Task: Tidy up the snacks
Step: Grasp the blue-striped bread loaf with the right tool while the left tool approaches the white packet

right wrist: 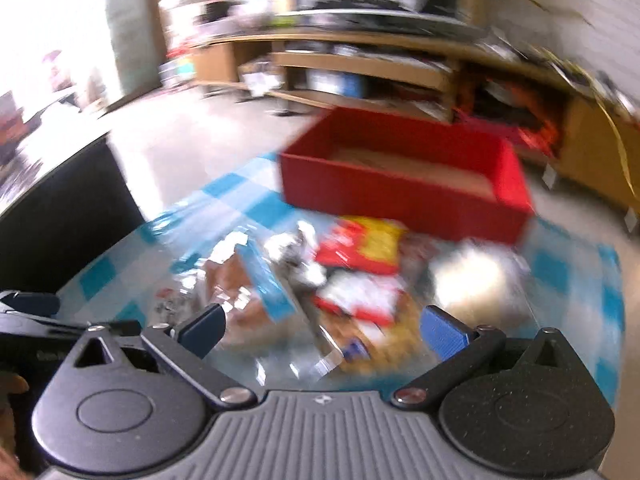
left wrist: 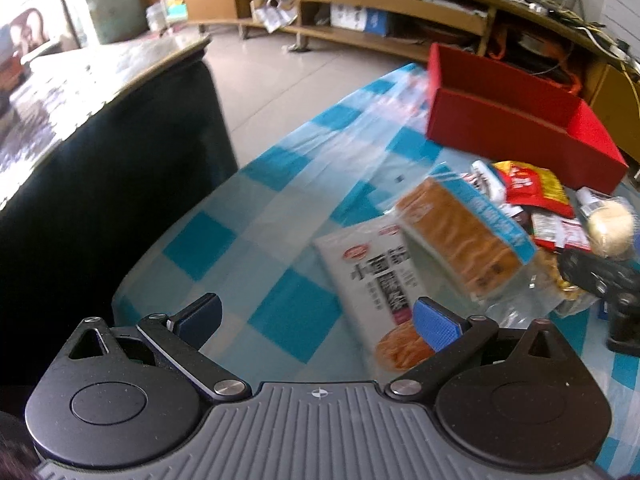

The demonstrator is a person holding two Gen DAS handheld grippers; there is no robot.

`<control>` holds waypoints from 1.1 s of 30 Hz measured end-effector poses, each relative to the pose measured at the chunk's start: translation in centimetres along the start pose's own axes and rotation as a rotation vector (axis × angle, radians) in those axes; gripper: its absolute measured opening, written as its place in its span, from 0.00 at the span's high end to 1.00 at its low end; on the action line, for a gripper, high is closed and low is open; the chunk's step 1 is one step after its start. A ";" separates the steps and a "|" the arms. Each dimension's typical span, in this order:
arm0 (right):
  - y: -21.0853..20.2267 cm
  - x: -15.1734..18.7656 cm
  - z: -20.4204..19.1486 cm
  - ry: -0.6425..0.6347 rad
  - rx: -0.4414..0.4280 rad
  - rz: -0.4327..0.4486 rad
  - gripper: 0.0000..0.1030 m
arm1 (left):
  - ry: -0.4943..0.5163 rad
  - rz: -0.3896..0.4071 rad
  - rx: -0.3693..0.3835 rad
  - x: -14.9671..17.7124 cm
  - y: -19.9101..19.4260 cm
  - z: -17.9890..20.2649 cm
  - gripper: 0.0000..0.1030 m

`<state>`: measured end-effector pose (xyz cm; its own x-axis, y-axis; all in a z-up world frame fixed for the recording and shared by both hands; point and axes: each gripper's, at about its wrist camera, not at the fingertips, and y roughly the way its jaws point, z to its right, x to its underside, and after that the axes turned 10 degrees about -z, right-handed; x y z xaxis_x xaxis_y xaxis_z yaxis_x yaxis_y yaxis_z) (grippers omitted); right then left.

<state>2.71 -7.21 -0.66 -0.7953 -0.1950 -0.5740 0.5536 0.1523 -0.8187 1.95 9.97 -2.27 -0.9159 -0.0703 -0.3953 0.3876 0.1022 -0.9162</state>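
A pile of snack packets lies on a table with a blue-and-white checked cloth (left wrist: 280,312). In the left wrist view I see a white packet with black characters (left wrist: 372,276), a bread pack with a blue strip (left wrist: 460,236), a red-and-yellow packet (left wrist: 536,188) and a round pale bun (left wrist: 610,226). An empty red box (left wrist: 512,120) stands behind them. My left gripper (left wrist: 318,320) is open and empty, its right finger over the white packet. My right gripper (right wrist: 324,332) is open and empty above the pile, with the red box (right wrist: 404,196) beyond; that view is blurred. The red-and-yellow packet (right wrist: 364,246) shows there.
A dark glossy cabinet or table (left wrist: 120,160) stands left of the table. A long wooden shelf unit (left wrist: 380,12) full of clutter runs along the far wall. Tiled floor (left wrist: 280,72) lies between. The right gripper's body (left wrist: 600,280) shows at the right edge of the left wrist view.
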 end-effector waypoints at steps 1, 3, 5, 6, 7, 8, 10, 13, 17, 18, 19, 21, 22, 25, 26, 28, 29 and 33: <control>0.5 -0.6 -1.0 -0.069 0.013 0.010 0.00 | -0.003 -0.002 -0.006 0.0 0.0 -0.2 0.00; 1.7 -1.4 -2.8 -0.185 0.034 0.010 0.00 | -0.008 -0.006 -0.015 0.2 0.1 -0.8 0.00; 3.2 -2.1 -3.9 -0.243 0.034 -0.012 0.00 | -0.020 -0.022 -0.030 0.2 0.6 -1.4 0.01; 3.9 -2.4 -4.2 -0.263 0.027 -0.027 0.00 | -0.026 -0.031 -0.032 0.2 0.9 -1.8 0.01; 4.8 -2.7 -4.5 -0.289 0.021 -0.058 0.00 | -0.033 -0.043 -0.019 0.2 1.1 -2.1 0.01; 5.3 -2.9 -4.8 -0.313 0.013 -0.076 0.00 | -0.039 -0.053 -0.005 0.2 1.2 -2.4 0.01; 6.1 -3.1 -5.6 -0.373 -0.013 -0.107 0.03 | -0.042 -0.066 0.002 0.2 1.4 -2.8 0.01; 8.0 -3.4 -6.3 -0.437 -0.019 -0.176 0.07 | -0.037 -0.071 0.005 0.1 1.7 -3.0 0.01; 11.2 -3.7 -6.2 -0.424 -0.012 -0.316 0.19 | -0.040 -0.087 0.029 0.0 2.0 -3.2 0.00; 11.3 -3.8 -5.8 -0.406 -0.028 -0.315 0.19 | -0.034 -0.089 0.032 0.0 2.0 -3.2 0.00; 11.4 -4.0 -5.4 -0.381 -0.051 -0.325 0.18 | -0.031 -0.091 0.031 0.0 2.1 -3.1 0.00; 12.0 -4.4 -4.6 -0.322 -0.082 -0.371 0.14 | -0.031 -0.098 0.031 0.0 2.3 -3.1 0.00; 12.4 -4.6 -4.3 -0.304 -0.094 -0.389 0.09 | -0.032 -0.103 0.033 0.0 2.4 -3.1 0.00; 13.0 -4.4 -4.9 -0.312 -0.096 -0.406 0.00 | -0.028 -0.107 0.035 0.0 2.4 -2.9 0.00; 13.1 -4.4 -5.0 -0.324 -0.094 -0.400 0.00 | -0.021 -0.105 0.035 0.1 2.3 -2.7 0.00; 13.2 -4.5 -4.9 -0.321 -0.107 -0.402 0.00 | -0.007 -0.102 0.030 0.2 2.3 -2.4 0.00; 13.1 -4.4 -4.7 -0.313 -0.113 -0.396 0.00 | -0.003 -0.102 0.030 0.2 2.3 -2.3 0.00; 12.9 -4.4 -4.3 -0.309 -0.120 -0.393 0.00 | 0.005 -0.107 0.033 0.2 2.4 -2.1 0.00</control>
<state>12.29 -0.22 -8.66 -0.8173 -0.5345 -0.2152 0.1810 0.1164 -0.9766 2.48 12.27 -4.40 -0.9527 -0.0746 -0.2945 0.2904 0.0614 -0.9549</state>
